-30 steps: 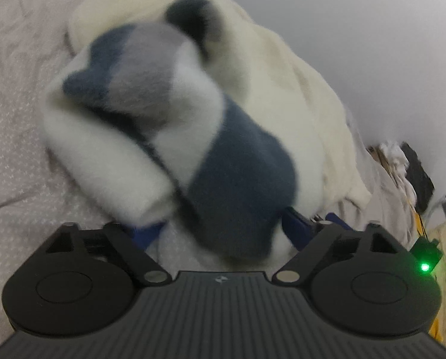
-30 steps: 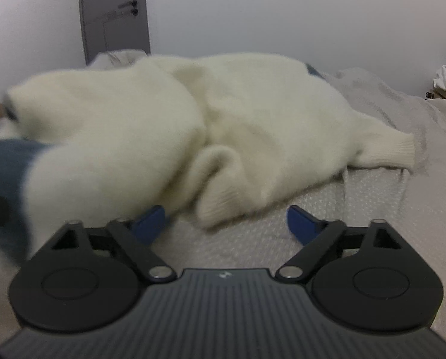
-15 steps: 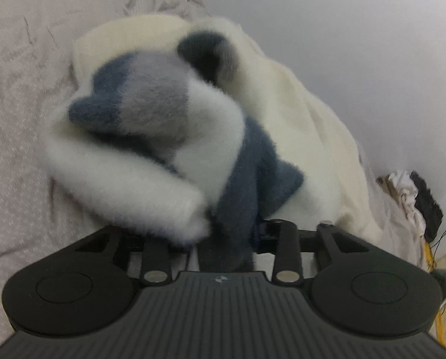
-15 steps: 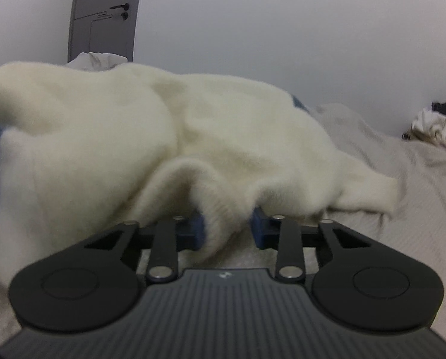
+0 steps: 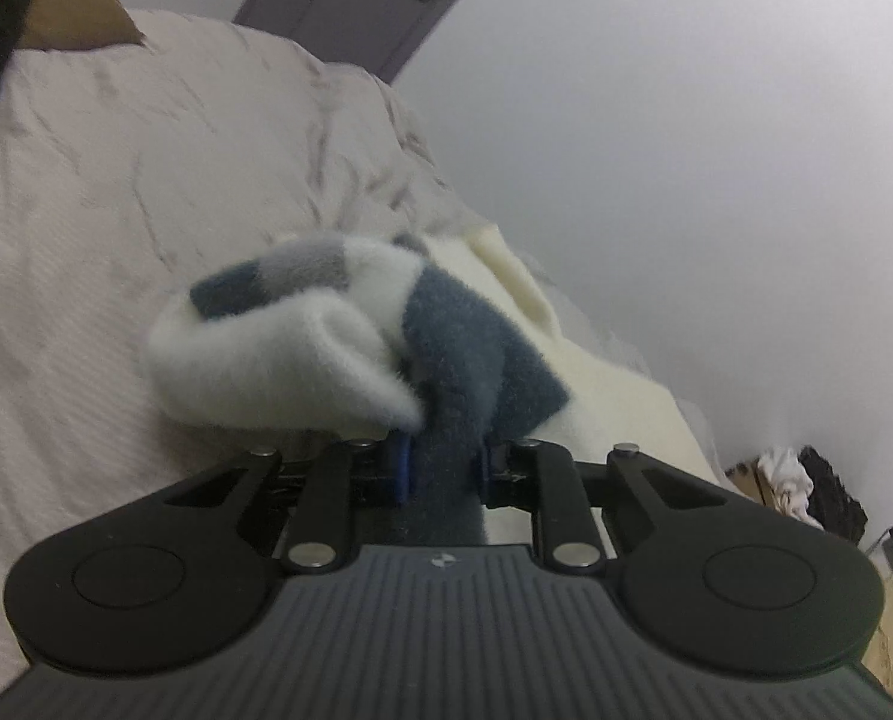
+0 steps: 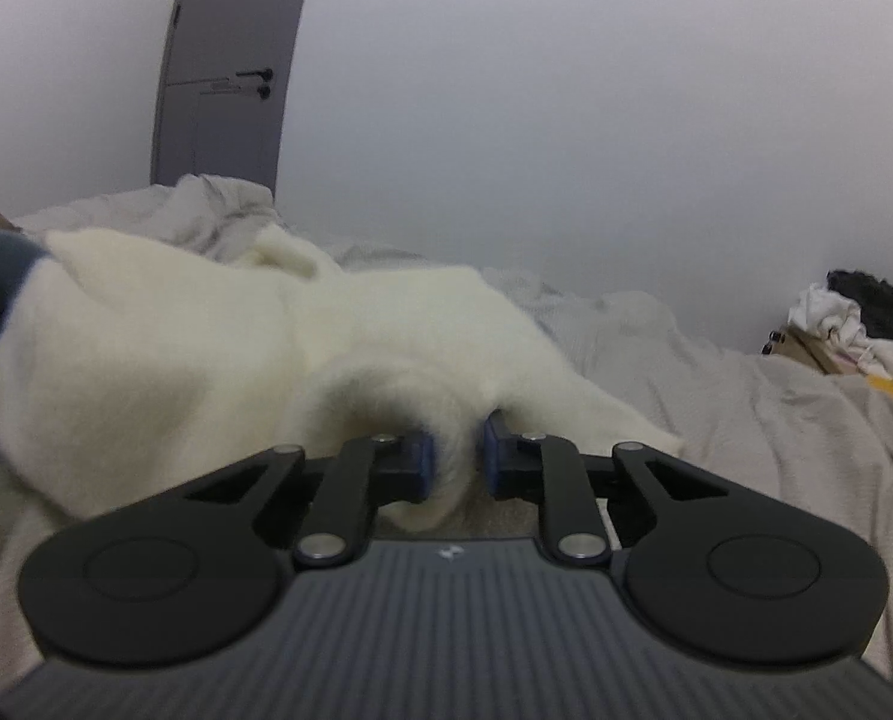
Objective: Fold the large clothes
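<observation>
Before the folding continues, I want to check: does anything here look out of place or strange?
Nothing looks damaged or spilled. The fleece garment lies bunched on the bed, not spread flat. Both tongs, left and right, pinch a fold of it. The bedcover is wrinkled.

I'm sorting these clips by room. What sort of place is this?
Most likely a bedroom. A fluffy sweater lies on a bed with a rumpled bedspread, a grey door stands in a plain wall behind it, and more clothes are piled at the side.
</observation>
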{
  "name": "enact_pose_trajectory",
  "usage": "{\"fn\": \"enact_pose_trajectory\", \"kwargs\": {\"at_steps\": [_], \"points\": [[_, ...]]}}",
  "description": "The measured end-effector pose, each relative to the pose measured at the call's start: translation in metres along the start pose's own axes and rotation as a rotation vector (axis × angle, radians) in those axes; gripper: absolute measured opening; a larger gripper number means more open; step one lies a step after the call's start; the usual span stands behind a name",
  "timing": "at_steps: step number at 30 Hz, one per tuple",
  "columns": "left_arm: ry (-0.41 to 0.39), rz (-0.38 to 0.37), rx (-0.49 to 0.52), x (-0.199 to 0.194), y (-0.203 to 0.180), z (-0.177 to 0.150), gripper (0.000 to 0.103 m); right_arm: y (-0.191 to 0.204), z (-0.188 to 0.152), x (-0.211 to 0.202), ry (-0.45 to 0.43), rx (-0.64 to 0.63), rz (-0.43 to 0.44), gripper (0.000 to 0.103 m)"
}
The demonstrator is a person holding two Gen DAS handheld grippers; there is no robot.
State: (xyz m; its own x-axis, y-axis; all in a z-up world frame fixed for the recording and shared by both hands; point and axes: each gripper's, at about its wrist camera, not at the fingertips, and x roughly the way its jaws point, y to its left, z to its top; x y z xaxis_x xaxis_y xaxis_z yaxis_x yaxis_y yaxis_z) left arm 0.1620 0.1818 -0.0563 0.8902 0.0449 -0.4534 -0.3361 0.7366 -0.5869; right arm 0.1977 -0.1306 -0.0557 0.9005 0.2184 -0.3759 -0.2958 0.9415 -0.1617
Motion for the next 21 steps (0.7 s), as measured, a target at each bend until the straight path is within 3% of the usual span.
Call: {"fn": "enact_pose_trajectory", "kwargs": {"at_steps": [2,14,17,21], "points": [[-0.022,-0.003,-0.010,-0.025,0.020,0.007,0.022,0.001,0.001,-0.021,-0.010,-0.010,0.008,0.017],[-0.136,0.006,-0.024,-0.137,0.043,0.023,0.021,0.025,0.006,-0.125,-0.065,-0.003,0.133,0.014],[-0.133,0.040,-0.031,-0.150,0.049,0.022,0.021,0.030,0.007,-0.139,-0.042,0.021,0.173,0.014],[-0.062,0.117,-0.051,-0.129,0.057,0.023,0.021,0.033,0.003,-0.130,0.049,0.063,0.226,0.014]]}}
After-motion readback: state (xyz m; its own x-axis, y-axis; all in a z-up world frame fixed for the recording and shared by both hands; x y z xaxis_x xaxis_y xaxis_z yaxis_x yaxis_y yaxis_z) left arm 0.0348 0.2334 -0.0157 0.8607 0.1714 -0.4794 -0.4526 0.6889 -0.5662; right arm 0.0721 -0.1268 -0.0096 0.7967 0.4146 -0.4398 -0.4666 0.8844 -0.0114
